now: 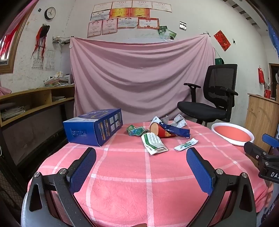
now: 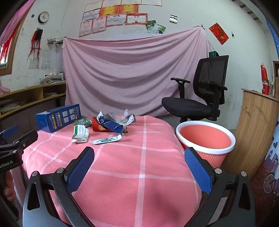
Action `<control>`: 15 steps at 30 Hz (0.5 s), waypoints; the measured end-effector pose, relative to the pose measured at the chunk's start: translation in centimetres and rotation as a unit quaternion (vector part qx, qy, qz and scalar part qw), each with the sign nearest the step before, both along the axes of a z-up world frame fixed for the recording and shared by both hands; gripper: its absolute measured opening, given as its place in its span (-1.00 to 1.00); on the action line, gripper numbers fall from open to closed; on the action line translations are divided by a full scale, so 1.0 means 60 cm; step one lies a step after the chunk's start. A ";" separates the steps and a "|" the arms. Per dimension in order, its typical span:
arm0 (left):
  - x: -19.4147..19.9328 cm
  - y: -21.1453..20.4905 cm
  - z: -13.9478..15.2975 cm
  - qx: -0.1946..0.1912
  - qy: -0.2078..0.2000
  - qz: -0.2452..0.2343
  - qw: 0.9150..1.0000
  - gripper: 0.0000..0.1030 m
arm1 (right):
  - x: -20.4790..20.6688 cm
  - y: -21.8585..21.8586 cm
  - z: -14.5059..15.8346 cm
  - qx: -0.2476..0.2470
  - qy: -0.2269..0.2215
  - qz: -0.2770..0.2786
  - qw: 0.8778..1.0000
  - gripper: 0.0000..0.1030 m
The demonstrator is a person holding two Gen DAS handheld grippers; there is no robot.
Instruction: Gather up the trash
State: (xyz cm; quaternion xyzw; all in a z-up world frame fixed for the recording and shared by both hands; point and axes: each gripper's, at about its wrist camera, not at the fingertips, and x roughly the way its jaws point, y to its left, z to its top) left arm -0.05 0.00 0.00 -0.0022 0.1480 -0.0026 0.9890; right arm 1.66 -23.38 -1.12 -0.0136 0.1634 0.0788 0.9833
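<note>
I have both claws spread wide and empty, left claw (image 1: 141, 167) and right claw (image 2: 139, 165), so this is the opening reach. The trash (image 1: 157, 134) lies on the table (image 1: 122, 174) ahead of both; the bin (image 2: 205, 138) stands right of the right claw, so next I close on 1 wrapper.

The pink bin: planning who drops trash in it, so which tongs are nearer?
Right. The right tongs sit beside the pink bin; the left tongs are farther off across the table.

A black mesh office chair (image 1: 211, 97) stands before a pink draped sheet (image 1: 139, 76); a wall clock (image 1: 50, 13) hangs upper left
</note>
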 end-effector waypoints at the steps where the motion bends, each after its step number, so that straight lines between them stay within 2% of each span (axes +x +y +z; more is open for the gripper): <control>1: 0.000 0.000 0.000 0.000 0.000 0.000 1.000 0.97 | 0.000 0.000 0.000 0.000 0.000 0.000 1.000 1.00; 15: -0.012 -0.004 0.003 0.001 -0.001 -0.004 1.000 0.97 | 0.001 0.000 -0.001 0.000 0.000 0.000 1.000 1.00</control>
